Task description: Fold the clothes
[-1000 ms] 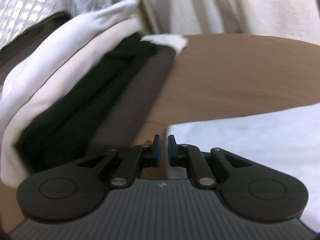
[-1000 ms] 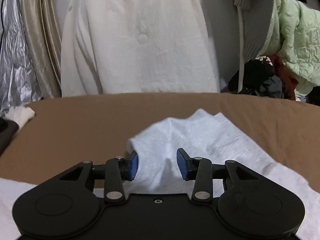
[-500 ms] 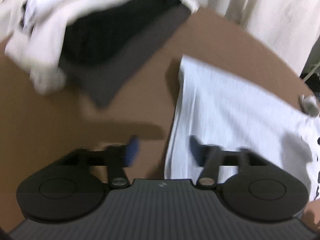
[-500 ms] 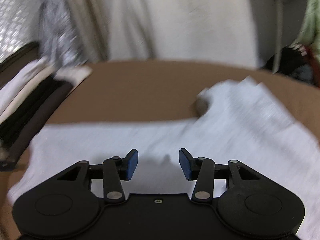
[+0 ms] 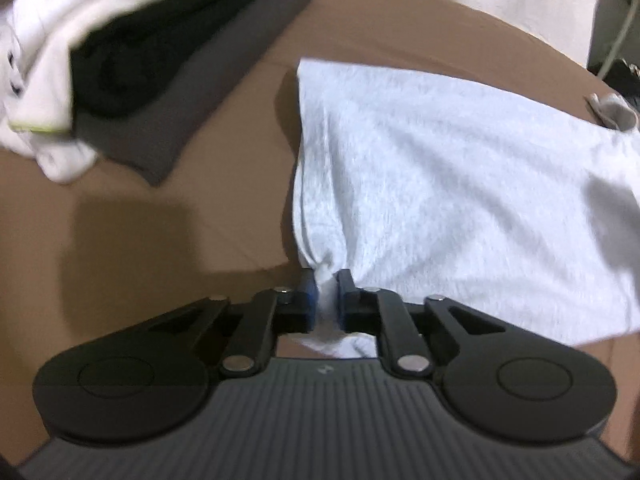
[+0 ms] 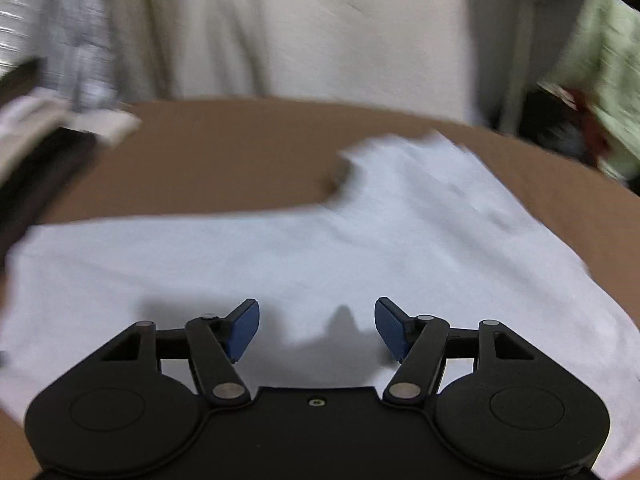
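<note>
Since prior frame, left gripper [image 5: 327,294] now pinches near-left corner of white shirt [image 5: 460,168], lying frame centre-right; right gripper [image 6: 317,328], jaws just opening, nothing between. Lift evenly w/ both corners.

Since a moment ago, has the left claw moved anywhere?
Yes. The left claw has swung right, away from the stack of folded clothes, onto the light grey shirt; its jaws have just closed on the shirt's corner.
</note>
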`<move>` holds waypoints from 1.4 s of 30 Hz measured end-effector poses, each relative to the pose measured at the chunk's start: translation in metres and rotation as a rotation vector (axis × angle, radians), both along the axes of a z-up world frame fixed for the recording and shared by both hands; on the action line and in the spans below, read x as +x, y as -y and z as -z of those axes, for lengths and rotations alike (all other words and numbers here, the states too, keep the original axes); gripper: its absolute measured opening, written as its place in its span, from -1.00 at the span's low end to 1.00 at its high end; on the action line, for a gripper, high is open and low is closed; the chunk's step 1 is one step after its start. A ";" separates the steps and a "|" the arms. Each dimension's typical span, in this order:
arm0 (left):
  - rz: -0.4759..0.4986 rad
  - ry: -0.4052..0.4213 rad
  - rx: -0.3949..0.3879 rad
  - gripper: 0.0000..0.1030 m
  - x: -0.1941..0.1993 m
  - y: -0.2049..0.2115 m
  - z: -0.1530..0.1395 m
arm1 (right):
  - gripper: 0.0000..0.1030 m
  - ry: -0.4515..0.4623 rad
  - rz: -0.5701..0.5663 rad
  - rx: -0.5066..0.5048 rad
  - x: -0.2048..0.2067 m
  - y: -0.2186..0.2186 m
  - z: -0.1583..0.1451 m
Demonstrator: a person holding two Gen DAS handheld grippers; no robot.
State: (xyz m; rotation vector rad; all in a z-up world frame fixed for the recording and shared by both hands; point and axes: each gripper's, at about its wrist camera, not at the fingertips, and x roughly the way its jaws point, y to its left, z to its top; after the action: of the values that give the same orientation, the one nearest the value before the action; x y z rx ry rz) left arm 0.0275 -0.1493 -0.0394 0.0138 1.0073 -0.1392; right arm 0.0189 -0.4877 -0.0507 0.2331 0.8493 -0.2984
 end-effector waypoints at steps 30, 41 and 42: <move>-0.024 0.143 -0.162 -0.13 -0.023 0.007 -0.023 | 0.47 -0.218 0.449 0.654 -0.144 0.214 0.006; 0.051 -0.117 0.033 -0.12 -0.002 0.048 0.026 | -0.82 -0.225 0.212 0.048 -0.120 0.142 -0.036; 0.055 -0.117 0.033 -0.12 -0.001 0.048 0.028 | -0.82 -0.265 0.187 0.044 -0.119 0.140 -0.036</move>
State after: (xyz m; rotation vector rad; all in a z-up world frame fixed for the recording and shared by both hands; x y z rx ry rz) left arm 0.0263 -0.1969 -0.0670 0.0643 1.1260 -0.1754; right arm -0.1000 -0.6274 -0.0150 0.3199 1.0993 -0.4937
